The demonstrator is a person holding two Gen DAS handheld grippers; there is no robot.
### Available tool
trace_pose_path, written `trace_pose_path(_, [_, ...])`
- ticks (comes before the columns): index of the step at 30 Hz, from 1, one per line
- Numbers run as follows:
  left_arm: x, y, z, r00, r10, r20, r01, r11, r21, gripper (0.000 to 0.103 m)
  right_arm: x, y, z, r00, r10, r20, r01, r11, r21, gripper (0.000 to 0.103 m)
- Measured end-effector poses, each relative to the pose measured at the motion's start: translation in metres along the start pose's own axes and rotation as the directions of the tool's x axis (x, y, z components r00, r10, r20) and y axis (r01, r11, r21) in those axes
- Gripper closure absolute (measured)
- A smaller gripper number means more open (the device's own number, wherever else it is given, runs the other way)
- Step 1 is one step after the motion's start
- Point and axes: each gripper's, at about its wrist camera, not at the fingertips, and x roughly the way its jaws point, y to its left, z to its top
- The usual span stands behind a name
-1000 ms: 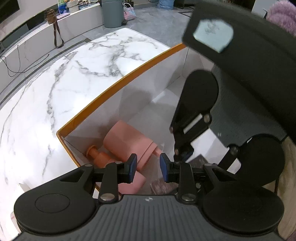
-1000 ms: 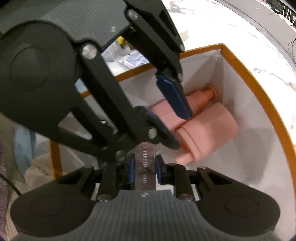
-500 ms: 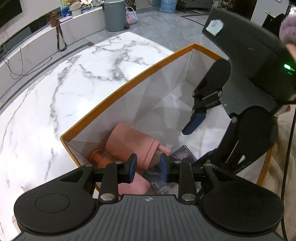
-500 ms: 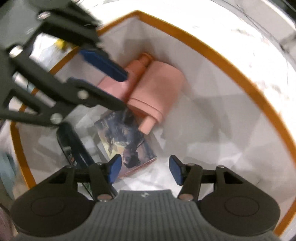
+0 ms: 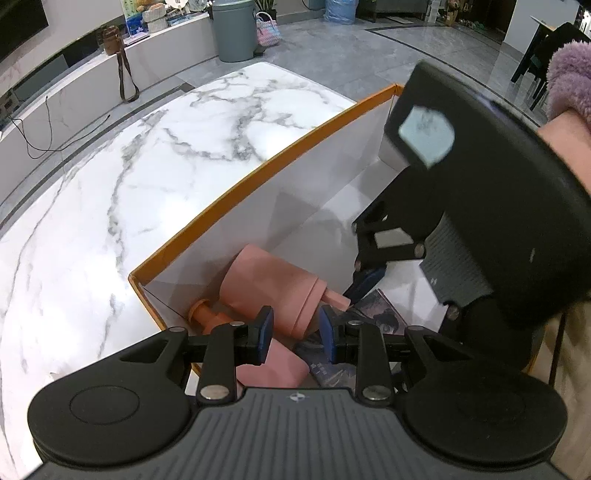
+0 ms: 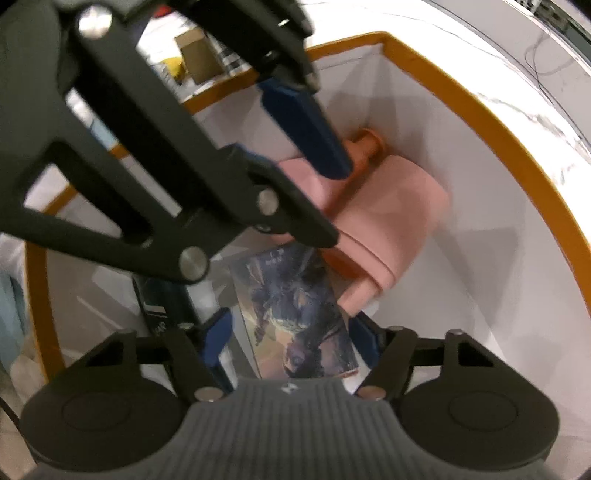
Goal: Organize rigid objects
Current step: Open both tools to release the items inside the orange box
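A white box with an orange rim [image 5: 236,188] [image 6: 480,110] stands on the marble table. Inside lie two pink pump bottles [image 5: 269,284] [image 6: 388,221], a photo card with dark artwork [image 6: 295,310] [image 5: 380,314] and a dark flat object [image 6: 159,306]. My right gripper [image 6: 288,332] is open and empty, just above the photo card, which lies flat on the box floor. My left gripper [image 5: 295,328] is open with a narrow gap and empty, above the near end of the box over the bottles. The left gripper's fingers [image 6: 306,122] cross the right wrist view.
The marble table [image 5: 110,206] extends to the left of the box. A grey bin [image 5: 234,29] and a low ledge with a bag stand far behind. Small items [image 6: 195,55] lie outside the box's far side.
My right gripper opened and let go of the photo card, which now lies flat in the box. The right gripper has since shifted within the box. The left gripper stayed above the bottles.
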Motion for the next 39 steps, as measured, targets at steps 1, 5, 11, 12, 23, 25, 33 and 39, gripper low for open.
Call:
trace_pose_path(1, [0.000,0.000,0.000,1.000,-0.002,0.000,0.002,1.000,-0.001,0.069,0.001,0.006,-0.001,1.000,-0.006,0.001,0.006,1.000,-0.027,0.041])
trace_pose_path(5, [0.001,-0.001,-0.002,1.000,-0.006,-0.007,0.006,1.000,0.003,0.069,0.004,0.012,-0.001,0.999,0.021,-0.028,-0.025,0.991,-0.130,0.043])
trace_pose_path(11, [0.002,0.001,-0.001,1.000,-0.007,-0.009,0.007,1.000,-0.011,0.070,0.009,0.023,-0.005,0.991,0.066,-0.115,-0.097,0.951,-0.295,0.043])
trace_pose_path(12, [0.002,0.001,-0.001,1.000,-0.005,-0.007,0.005,1.000,-0.013,0.070,0.011,0.025,-0.002,0.991,0.066,-0.113,-0.098,0.945,-0.312,0.043])
trace_pose_path(23, [0.001,-0.002,-0.005,1.000,-0.007,0.006,0.007,1.000,0.005,0.067,-0.008,0.016,-0.014,0.998,0.029,-0.059,-0.043,0.970,-0.241,0.033])
trace_pose_path(25, [0.000,-0.002,-0.006,1.000,-0.005,0.009,0.005,1.000,0.006,0.067,-0.017,0.001,-0.022,0.998,0.027,-0.064,-0.038,0.984,-0.174,0.031])
trace_pose_path(33, [-0.014,-0.002,-0.011,0.999,-0.015,0.052,0.015,1.000,-0.001,0.067,-0.020,-0.016,-0.039,0.993,0.082,-0.085,-0.084,0.996,-0.024,0.060])
trace_pose_path(39, [-0.028,-0.002,-0.014,0.998,-0.004,0.068,0.004,1.000,-0.003,0.066,-0.017,-0.007,-0.038,0.992,0.092,-0.081,-0.096,0.995,-0.040,0.079])
